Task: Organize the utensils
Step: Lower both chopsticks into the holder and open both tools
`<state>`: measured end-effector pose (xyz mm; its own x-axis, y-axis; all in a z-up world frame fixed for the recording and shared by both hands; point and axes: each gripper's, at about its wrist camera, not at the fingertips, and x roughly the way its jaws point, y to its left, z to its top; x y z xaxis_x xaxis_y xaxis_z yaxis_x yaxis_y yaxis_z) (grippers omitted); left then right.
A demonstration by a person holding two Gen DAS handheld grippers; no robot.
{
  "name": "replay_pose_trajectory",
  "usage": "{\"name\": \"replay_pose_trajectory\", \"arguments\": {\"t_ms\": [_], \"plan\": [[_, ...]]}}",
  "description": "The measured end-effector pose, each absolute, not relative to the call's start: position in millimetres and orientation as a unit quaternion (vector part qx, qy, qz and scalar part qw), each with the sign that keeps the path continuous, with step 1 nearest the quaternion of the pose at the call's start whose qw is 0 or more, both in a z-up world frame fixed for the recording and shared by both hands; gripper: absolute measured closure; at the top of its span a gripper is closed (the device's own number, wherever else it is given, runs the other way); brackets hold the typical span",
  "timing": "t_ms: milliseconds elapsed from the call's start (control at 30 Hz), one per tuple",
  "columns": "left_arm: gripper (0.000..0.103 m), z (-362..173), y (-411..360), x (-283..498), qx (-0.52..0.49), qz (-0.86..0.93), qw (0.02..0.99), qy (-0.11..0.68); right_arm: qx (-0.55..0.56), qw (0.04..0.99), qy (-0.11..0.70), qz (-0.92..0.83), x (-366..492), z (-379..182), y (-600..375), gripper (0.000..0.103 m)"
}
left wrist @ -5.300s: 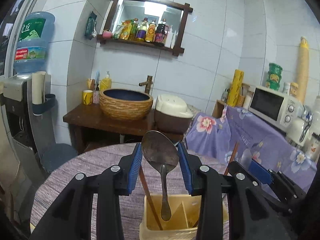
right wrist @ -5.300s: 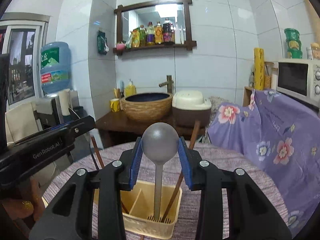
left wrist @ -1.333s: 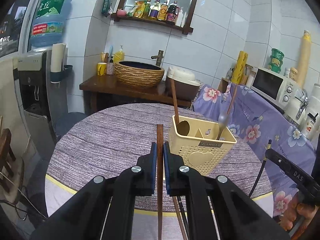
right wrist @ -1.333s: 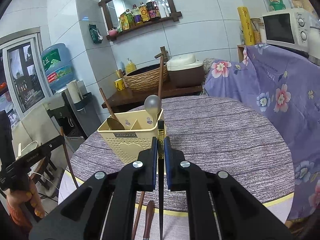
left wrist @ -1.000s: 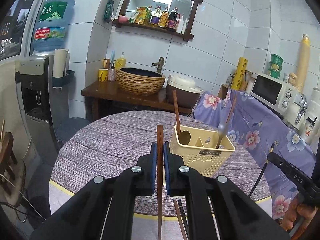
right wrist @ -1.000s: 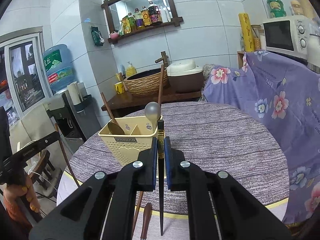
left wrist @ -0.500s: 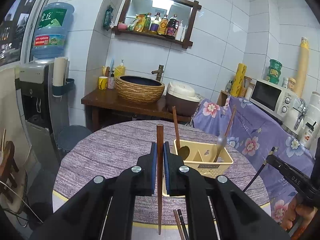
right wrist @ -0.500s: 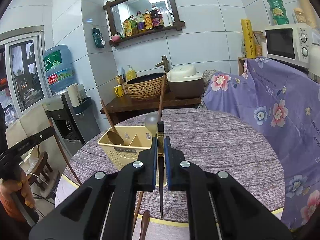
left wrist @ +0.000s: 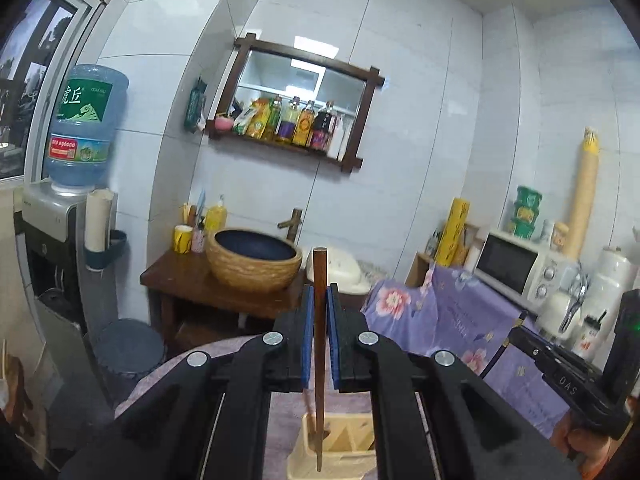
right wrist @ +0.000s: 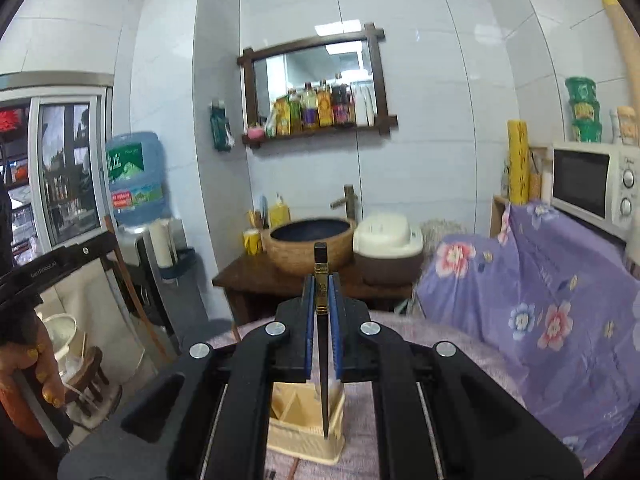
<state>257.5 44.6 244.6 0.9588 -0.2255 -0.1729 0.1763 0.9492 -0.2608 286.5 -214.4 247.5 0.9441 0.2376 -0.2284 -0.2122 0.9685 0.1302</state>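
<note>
Now a brown chopstick (left wrist: pixel 319 344) is clamped upright between the blue pads of the left gripper (left wrist: pixel 319 322), its tip hanging over the cream basket (left wrist: pixel 340 454) seen below on the table (left wrist: pixel 280 412). Likewise, a black chopstick (right wrist: pixel 322 344) with a gold band is pinched upright in the right gripper (right wrist: pixel 321 320), its point lying over the near edge of the same basket (right wrist: pixel 306 424); whether either tip is inside a compartment cannot be told. Beyond the table, a woven basin (right wrist: pixel 310 246) and a microwave (right wrist: pixel 592 186) are seen, and a gloved hand (right wrist: pixel 30 384) is visible at the left edge of the right view
</note>
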Motion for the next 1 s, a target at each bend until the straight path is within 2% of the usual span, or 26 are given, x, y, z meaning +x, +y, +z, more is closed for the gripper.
{"name": "replay_pose_trajectory", "arguments": {"t_ms": [167,667,933,1000], "plan": [[0.095,245,24,278,-0.126,-0.094,0.984,0.082,0.056,0.987,0.106,0.111,306,256,-202,0.095],[0.095,130,-4,319,-0.119,-0.090,0.971,0.189,0.073,0.973,0.198,0.092,348,144,-195,0.095],[0.095,104,-9,322,-0.112,-0.095,0.966,0.214,0.070,0.973,0.202,0.092,351,126,-200,0.095],[0.092,103,-11,319,-0.109,-0.098,0.966,0.212,0.062,0.973,0.203,0.088,350,124,-198,0.093]]}}
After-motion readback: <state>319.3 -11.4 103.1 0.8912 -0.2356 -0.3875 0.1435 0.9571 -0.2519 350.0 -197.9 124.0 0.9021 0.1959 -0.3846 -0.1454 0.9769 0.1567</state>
